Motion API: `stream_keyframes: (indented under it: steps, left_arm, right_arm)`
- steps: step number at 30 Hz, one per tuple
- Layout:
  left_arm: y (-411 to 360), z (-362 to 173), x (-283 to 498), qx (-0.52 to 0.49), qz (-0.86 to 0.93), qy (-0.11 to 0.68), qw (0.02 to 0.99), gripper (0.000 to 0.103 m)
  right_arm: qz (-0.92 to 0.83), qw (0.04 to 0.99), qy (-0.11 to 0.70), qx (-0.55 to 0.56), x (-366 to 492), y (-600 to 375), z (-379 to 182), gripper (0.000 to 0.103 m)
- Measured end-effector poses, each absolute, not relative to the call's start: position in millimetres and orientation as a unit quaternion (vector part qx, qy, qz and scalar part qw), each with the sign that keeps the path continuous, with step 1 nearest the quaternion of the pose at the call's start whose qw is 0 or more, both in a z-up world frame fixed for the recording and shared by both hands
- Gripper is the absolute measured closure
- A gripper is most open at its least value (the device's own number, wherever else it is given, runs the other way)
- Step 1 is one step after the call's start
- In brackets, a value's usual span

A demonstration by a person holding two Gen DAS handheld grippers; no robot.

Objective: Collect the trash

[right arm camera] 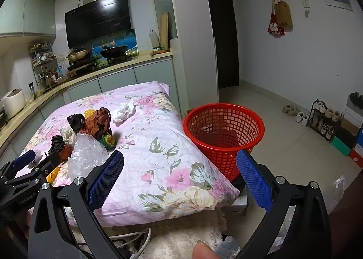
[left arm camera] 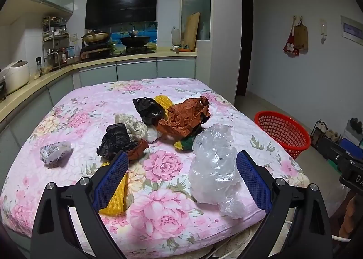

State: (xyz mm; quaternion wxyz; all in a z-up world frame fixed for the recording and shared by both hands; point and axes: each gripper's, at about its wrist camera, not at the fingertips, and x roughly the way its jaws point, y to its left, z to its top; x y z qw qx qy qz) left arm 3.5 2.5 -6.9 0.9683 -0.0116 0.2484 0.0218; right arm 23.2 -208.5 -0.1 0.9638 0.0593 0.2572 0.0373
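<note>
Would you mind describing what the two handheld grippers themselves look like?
Both the left gripper and the right gripper have black angular plastic frames with silver screw heads and blue mesh-textured pads. The left one's body, seen from the right wrist view, bears white "GenRobot.AI" lettering.

One red basket [right arm camera: 223, 131], two black crumpled bags [left arm camera: 148, 108] [left arm camera: 115, 139], one clear plastic bag [left arm camera: 213, 166], one brown paper wad [left arm camera: 186, 118]

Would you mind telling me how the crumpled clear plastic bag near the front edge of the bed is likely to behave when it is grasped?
The crumpled clear plastic bag looks thin and puffy, so it will probably collapse and feel very light. Its glossy film may slip between the open left tool's pads, and loose folds will likely dangle.
</note>
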Motion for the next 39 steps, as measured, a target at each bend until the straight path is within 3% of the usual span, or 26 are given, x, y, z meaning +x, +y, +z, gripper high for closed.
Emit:
stream_keyframes:
  steps: [39]
  left_arm:
    - [8.9,-11.8,4.7,-0.016,0.024,0.253,0.967,0.01]
  right_arm:
    - [0.039,0.964,0.255,0.06,21.1,-206.1,0.6,0.007]
